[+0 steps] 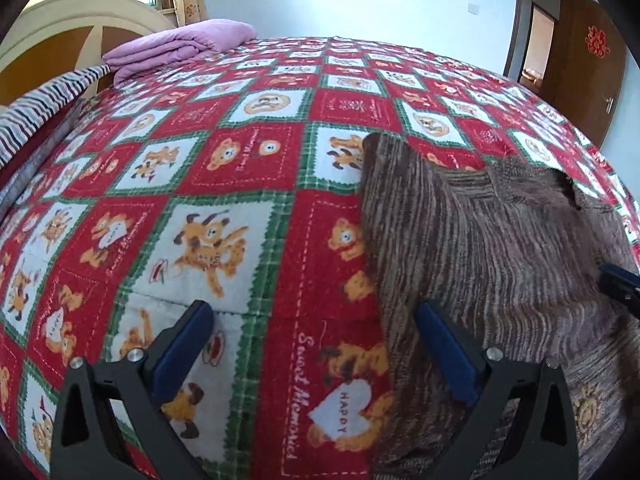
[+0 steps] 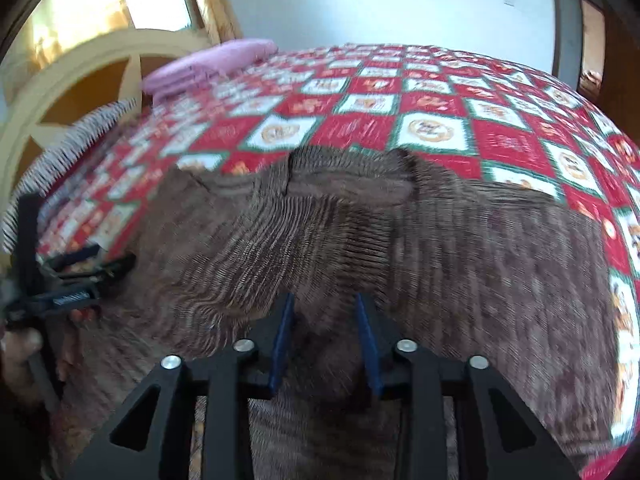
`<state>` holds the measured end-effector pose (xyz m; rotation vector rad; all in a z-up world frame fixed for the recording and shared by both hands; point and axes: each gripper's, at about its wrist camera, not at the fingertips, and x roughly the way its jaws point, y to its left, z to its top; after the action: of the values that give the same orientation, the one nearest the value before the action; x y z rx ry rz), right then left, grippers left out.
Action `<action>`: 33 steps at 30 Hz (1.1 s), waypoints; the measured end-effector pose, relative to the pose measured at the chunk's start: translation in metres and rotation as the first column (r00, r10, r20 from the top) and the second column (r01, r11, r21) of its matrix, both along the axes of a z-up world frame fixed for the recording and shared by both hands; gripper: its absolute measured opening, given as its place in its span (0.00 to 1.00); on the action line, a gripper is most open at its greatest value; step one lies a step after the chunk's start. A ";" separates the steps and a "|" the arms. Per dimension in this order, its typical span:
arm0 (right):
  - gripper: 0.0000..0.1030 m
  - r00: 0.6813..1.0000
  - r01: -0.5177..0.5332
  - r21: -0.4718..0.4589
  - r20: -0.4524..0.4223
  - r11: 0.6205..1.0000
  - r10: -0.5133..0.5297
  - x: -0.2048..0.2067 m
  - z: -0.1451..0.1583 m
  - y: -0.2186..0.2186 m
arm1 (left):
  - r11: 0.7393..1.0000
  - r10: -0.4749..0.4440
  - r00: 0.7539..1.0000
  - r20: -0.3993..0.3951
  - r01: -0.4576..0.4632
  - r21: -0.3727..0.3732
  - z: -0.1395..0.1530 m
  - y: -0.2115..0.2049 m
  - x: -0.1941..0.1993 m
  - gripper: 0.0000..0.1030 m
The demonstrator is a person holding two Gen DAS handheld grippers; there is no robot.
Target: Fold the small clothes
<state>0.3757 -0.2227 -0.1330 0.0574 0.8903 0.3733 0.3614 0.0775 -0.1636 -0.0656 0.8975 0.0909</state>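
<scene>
Left tool (image 1: 312,320) tilted down over the bed (image 1: 224,160), fingers wide apart with nothing between, right finger over the edge of the brown striped garment (image 1: 480,248). Right tool (image 2: 325,316) angled down, fingers partly apart above the garment, pads not pressing it. Garment spread flat on the patterned bedspread.

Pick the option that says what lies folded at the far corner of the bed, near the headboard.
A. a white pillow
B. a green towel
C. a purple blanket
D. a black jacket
C: the left wrist view shows a folded purple blanket on the patterned bedspread beside the cream headboard, well away from the brown garment being folded.
</scene>
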 end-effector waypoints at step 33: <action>0.55 0.981 0.190 -0.174 -0.008 0.966 -0.194 -0.056 -0.003 -0.088 | 0.998 0.032 0.999 -0.002 -0.032 0.049 0.003 -0.001 -0.018 1.00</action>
<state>0.3193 -0.3107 -0.1358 -0.0111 0.9299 0.1138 0.3436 0.0762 -0.1606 -0.0343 0.8966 0.1429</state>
